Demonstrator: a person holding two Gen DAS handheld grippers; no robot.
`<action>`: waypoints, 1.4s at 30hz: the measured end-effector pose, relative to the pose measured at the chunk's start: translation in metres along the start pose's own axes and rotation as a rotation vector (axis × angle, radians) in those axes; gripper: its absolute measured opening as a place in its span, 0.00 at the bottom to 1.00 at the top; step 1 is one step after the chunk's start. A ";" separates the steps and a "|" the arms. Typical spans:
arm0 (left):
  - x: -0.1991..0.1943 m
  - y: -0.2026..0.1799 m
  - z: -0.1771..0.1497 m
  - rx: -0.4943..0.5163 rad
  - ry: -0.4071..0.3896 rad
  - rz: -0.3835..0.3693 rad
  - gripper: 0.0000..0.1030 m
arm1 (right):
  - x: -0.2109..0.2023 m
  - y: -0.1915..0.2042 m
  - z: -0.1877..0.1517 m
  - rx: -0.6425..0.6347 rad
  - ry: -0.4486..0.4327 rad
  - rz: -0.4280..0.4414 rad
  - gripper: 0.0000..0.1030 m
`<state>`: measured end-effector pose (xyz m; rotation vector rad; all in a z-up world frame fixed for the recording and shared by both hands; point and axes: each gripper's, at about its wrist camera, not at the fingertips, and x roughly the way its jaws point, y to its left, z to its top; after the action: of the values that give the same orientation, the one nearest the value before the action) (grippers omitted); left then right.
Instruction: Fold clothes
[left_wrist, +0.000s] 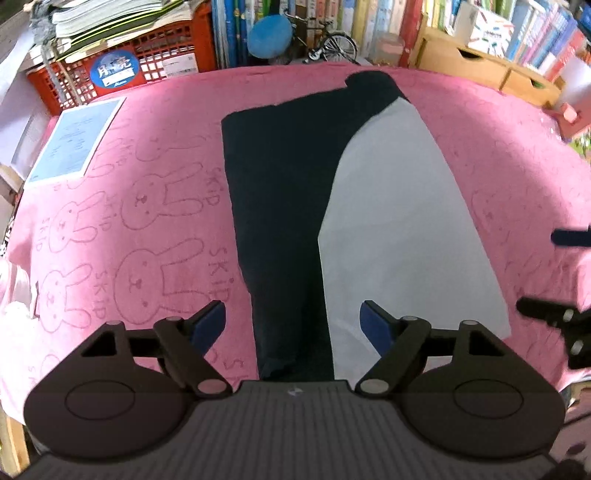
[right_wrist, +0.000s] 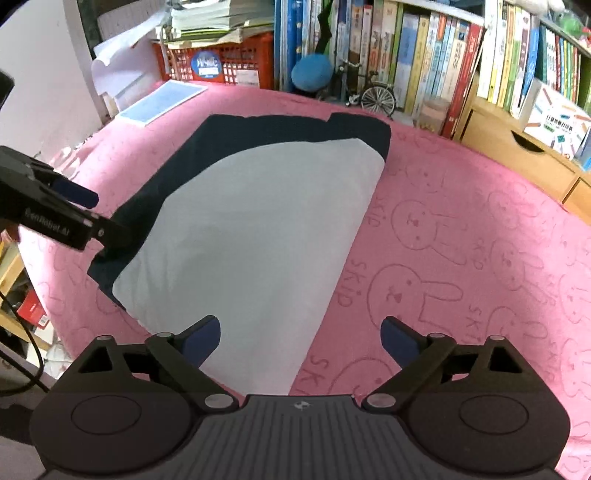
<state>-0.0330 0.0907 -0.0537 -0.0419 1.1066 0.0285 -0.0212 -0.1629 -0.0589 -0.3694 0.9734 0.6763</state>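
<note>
Garment (left_wrist: 332, 221), navy and grey, flat on pink surface (left_wrist: 147, 206), long axis 12–6. Left gripper (left_wrist: 293, 325) and right gripper (right_wrist: 301, 339): jaws wide, empty. Near hem at 12 of left; left nearer.

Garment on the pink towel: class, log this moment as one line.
task: fold clothes | garment: dark and white, lying flat on pink towel | left hand-held gripper: open, empty | right hand-held gripper: open, empty

The right gripper (left_wrist: 565, 280) was cut off by the left wrist view's edge. The garment's (left_wrist: 284, 221) near end lay hidden behind the left gripper's (left_wrist: 293, 328) body.
</note>
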 end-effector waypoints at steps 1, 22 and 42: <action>-0.001 0.001 0.002 -0.002 -0.002 -0.010 0.78 | -0.001 0.003 0.000 -0.002 0.001 -0.005 0.92; -0.052 -0.059 -0.040 0.114 -0.105 0.019 1.00 | -0.056 0.043 -0.024 -0.046 -0.196 -0.081 1.00; -0.055 -0.050 -0.067 -0.036 -0.050 -0.002 1.00 | -0.047 0.049 -0.034 -0.045 -0.106 0.003 1.00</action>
<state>-0.1156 0.0378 -0.0340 -0.0740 1.0563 0.0476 -0.0938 -0.1625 -0.0363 -0.3676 0.8592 0.7144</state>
